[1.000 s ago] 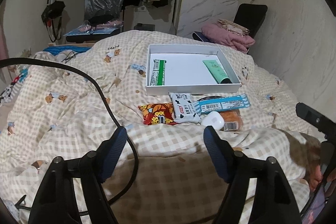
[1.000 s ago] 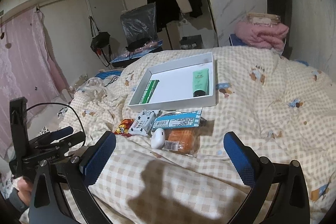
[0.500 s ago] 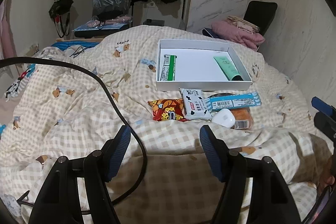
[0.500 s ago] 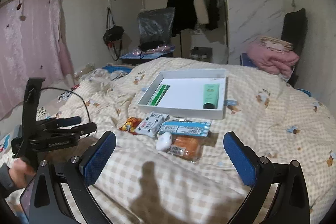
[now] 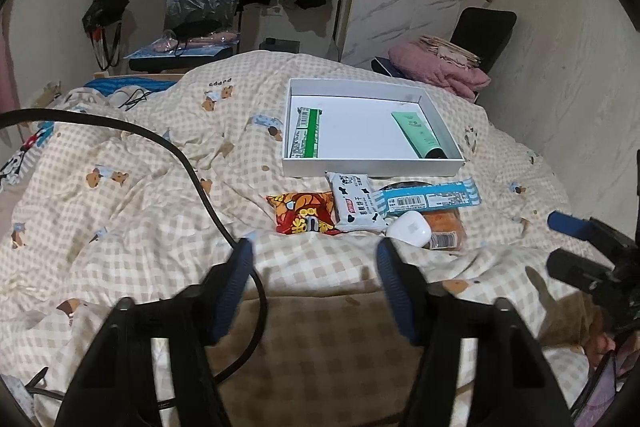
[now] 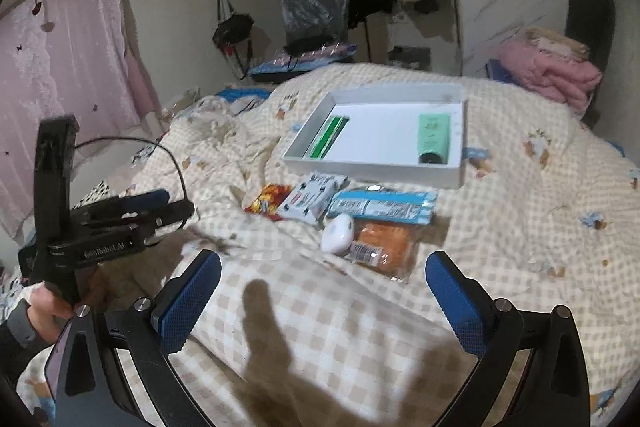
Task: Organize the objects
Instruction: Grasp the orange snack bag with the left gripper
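Snack packets and small bits sit in a loose cluster on the checked beige duvet [image 5: 132, 227] of the bed, just in front of a shallow white cardboard box [image 5: 370, 167]. Inside that box there's a green-and-white striped packet [image 5: 306, 137] along the left wall and a mint green tube with a black cap [image 5: 418, 133] along the right wall, well apart from each other. Outside it, from left to right: a red and yellow patterned pouch [image 5: 304, 213], a white cow-print biscuit packet [image 5: 356, 203] touching it, a long blue and white wrapper [image 5: 430, 198], a white pebble-shaped earbud case [image 5: 408, 228] and an orange packet in clear plastic [image 5: 444, 229] partly under the case. The left hand-held gripper [image 5: 314, 263] hovers low over the duvet just short of the pile, blue pads spread wide, nothing between them. The right hand-held gripper [image 6: 322, 279] is also wide open and empty, a bit nearer the orange packet side. A black cable [image 5: 192, 171] snakes across the duvet on the left.
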{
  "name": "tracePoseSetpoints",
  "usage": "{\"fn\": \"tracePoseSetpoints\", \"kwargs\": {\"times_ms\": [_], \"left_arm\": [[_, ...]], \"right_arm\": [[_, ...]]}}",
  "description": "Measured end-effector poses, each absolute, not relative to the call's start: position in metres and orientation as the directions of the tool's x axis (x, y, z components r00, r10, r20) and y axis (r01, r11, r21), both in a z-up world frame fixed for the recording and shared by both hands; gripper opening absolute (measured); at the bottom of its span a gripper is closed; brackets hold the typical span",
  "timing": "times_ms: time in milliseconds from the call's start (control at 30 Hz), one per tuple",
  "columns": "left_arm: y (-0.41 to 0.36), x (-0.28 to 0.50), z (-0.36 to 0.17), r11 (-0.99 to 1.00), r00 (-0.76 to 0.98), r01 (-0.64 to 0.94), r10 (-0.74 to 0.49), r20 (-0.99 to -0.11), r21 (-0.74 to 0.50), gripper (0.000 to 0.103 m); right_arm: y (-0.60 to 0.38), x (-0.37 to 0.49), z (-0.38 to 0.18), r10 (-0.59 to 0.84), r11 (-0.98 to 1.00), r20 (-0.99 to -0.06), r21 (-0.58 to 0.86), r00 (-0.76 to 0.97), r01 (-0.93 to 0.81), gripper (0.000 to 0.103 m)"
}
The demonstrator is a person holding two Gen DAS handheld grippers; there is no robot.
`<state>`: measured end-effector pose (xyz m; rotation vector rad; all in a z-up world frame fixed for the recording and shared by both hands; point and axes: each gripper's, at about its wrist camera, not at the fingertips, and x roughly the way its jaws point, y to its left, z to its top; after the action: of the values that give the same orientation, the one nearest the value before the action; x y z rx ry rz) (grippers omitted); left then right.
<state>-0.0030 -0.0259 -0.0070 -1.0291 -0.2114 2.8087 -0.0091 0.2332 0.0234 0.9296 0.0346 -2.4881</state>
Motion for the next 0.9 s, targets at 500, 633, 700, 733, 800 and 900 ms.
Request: {"fn": "tracePoseSetpoints", "kwargs": {"times_ms": [500,633,700,733,800,900], "left_arm": [[-0.035,-0.118,0.007,-0.961,-0.624,-0.074,0.252,-0.74,-0.265,0.018],[-0.048,-0.156,-0.029,-0.916,-0.48,0.058,0.323,-0.816,-0.397,0.015],[-0.045,-0.165,-0.038,-0.926,-0.438,0.072,0.304,-0.846,-0.37,0.016],[-0.041,-0.169,-0.042,-0.938,-0.412,0.069,0.284,-0.866,-0.34,0.016],[-0.033,-0.175,-0.049,-0.953,-0.367,0.068,0.25,-0.896,-0.294,0.022],[-0.029,-0.177,-0.058,-0.954,-0.336,0.068,0.253,-0.907,-0.291,0.046]], "right_arm": [[0.251,-0.028,0.009,-0.428,-0.896,-0.657,0.221,-0.62,0.385,0.103],[0.254,-0.032,0.005,-0.435,-0.894,-0.664,0.239,-0.608,0.379,0.103],[0.253,-0.034,0.003,-0.439,-0.892,-0.669,0.242,-0.6,0.383,0.103],[0.252,-0.034,0.003,-0.439,-0.891,-0.671,0.242,-0.597,0.384,0.103],[0.251,-0.036,0.001,-0.445,-0.888,-0.676,0.246,-0.588,0.389,0.103],[0.252,-0.037,-0.001,-0.449,-0.886,-0.682,0.258,-0.577,0.385,0.103]]}}
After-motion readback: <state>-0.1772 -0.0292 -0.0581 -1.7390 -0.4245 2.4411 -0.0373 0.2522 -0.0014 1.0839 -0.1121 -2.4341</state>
